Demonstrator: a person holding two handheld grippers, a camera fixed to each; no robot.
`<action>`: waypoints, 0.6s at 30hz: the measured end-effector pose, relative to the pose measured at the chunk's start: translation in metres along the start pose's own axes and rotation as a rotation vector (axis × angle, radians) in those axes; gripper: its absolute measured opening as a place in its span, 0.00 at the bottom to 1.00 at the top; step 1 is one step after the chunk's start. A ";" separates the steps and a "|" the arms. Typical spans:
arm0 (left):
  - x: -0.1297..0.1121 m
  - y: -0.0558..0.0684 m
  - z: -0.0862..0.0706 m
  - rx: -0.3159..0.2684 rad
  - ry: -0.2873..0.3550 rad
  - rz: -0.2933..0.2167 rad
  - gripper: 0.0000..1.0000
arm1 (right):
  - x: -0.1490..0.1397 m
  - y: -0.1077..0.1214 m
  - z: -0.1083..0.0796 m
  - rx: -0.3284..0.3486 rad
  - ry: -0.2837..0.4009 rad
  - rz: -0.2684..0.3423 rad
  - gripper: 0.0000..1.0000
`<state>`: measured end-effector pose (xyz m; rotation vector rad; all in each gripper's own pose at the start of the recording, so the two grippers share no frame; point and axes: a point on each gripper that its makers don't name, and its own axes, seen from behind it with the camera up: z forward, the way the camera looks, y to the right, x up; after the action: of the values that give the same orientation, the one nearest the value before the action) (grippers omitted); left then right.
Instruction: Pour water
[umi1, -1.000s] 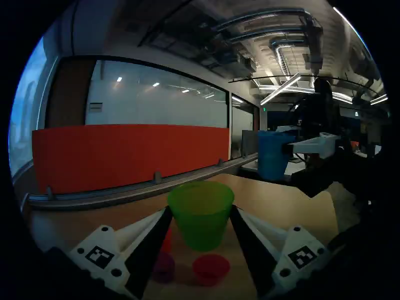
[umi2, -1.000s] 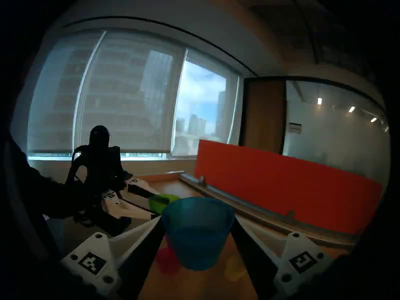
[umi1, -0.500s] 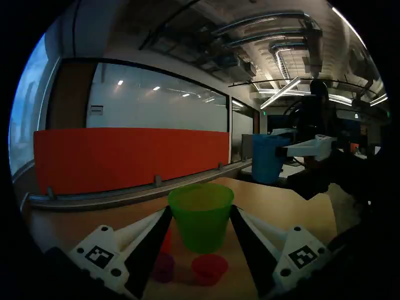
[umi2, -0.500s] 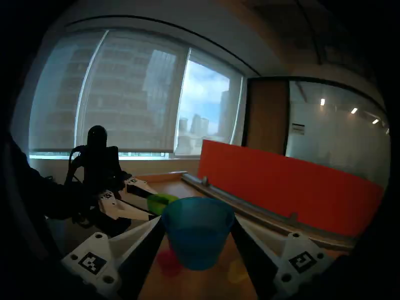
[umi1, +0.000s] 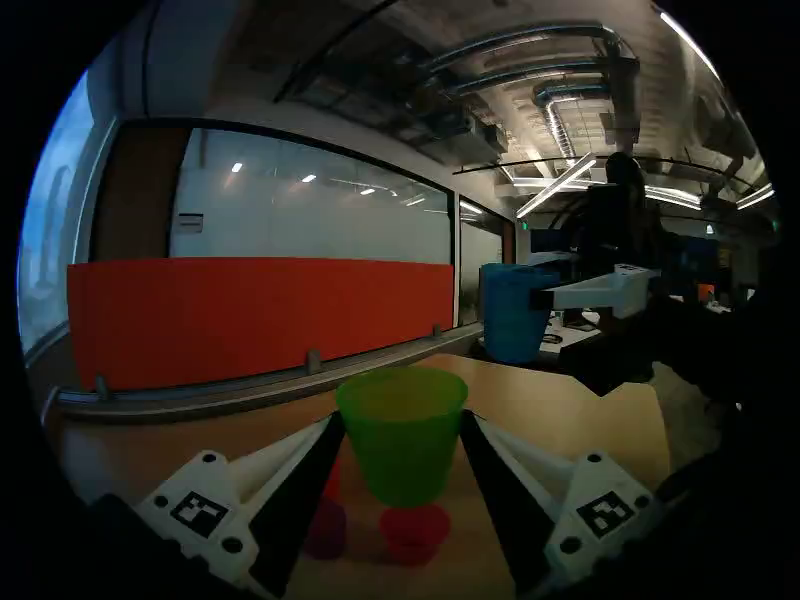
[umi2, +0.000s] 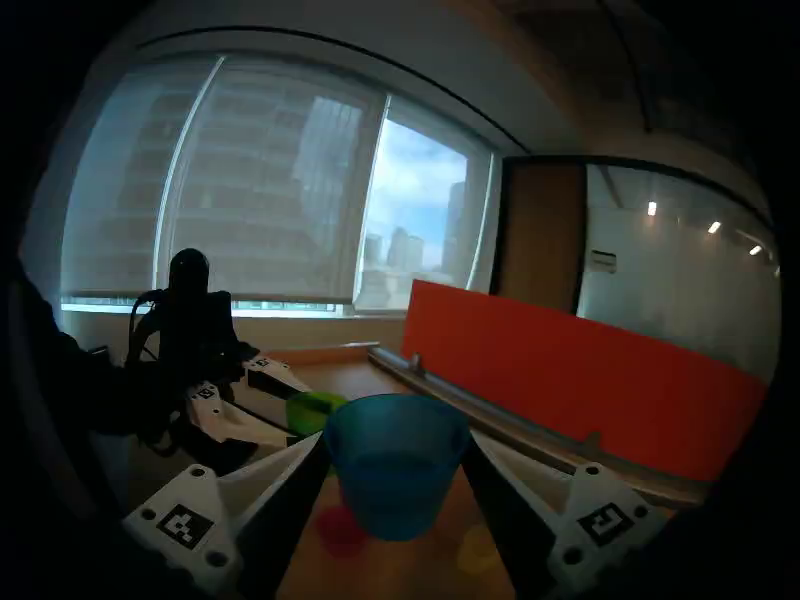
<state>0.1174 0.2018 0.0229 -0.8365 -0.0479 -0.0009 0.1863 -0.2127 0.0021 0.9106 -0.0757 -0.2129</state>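
In the left gripper view, an orange-red partition (umi1: 260, 315) runs along the far edge of the wooden counter (umi1: 560, 400) at the left. Low in the middle, the left tool (umi1: 402, 425) is closed around a green cup (umi1: 402, 455), one finger pressing on each side, and the cup is upright and raised. Below it on the counter stands a small purple cup (umi1: 326, 528), partly behind the left finger, and just to its right a small red cup (umi1: 413, 532). Farther right and higher, a blue cup (umi1: 505, 335) hangs upright in the air, clamped by the right tool (umi1: 514, 298), whose pale finger lies against the cup's right side. In the right gripper view, a bright window (umi2: 250, 200) is at the left. In front of it a dark-sleeved arm (umi2: 90, 400) holds the left tool, with the green cup at its tips. In the middle the right tool grips the blue cup with both fingers, upright above the counter. Whether there is water inside I cannot tell. The partition is at the right.
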 end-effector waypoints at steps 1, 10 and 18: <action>0.000 0.000 0.000 -0.001 0.000 -0.001 0.85 | 0.001 0.000 0.001 0.000 0.001 -0.005 0.91; -0.002 0.004 -0.004 -0.011 -0.010 0.007 0.85 | 0.012 0.001 0.012 0.003 0.012 -0.083 0.91; -0.003 0.007 -0.004 -0.022 -0.015 0.013 0.85 | 0.024 -0.001 0.020 0.012 0.021 -0.194 0.91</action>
<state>0.1149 0.2034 0.0144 -0.8591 -0.0569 0.0167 0.2059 -0.2343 0.0130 0.9325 0.0317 -0.3834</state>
